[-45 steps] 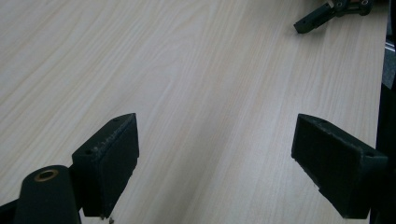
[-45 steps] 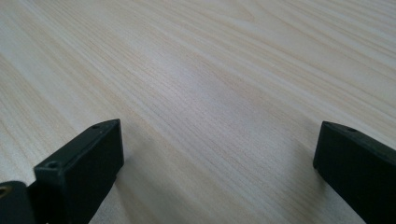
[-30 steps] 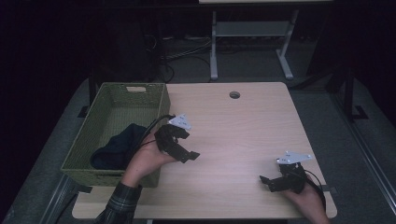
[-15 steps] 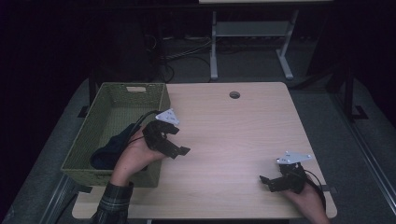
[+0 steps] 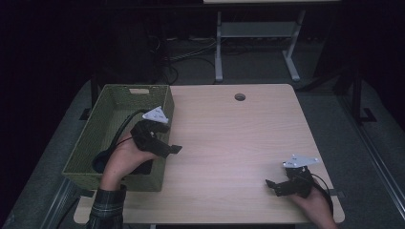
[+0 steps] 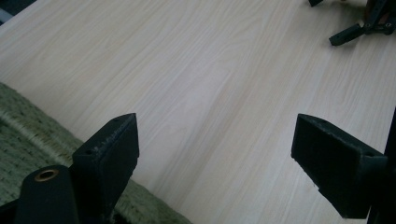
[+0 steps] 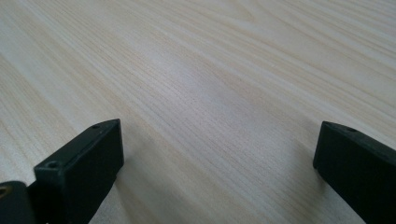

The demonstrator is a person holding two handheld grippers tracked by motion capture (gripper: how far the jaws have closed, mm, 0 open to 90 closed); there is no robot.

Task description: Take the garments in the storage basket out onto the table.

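A green woven basket (image 5: 114,179) stands on the left part of the light wooden table (image 5: 229,138), and a dark cloth (image 5: 101,161) lies in its near end. My left gripper (image 5: 169,140) hangs over the basket's right wall, pointing toward the table's middle. In the left gripper view it (image 6: 217,126) is open with nothing between its jaws, bare wood lies beneath, and the basket's rim (image 6: 28,121) shows at lower left. My right gripper (image 5: 273,187) rests low near the table's front right corner. It (image 7: 219,128) is open over bare wood.
A round cable hole (image 5: 239,97) sits near the table's far edge. A white desk frame (image 5: 253,38) stands on the floor beyond the table. The right gripper's jaws (image 6: 359,28) appear at the top right of the left gripper view.
My left gripper has drawn back leftward from over the table to above the basket's right wall. The right gripper has stayed where it was.
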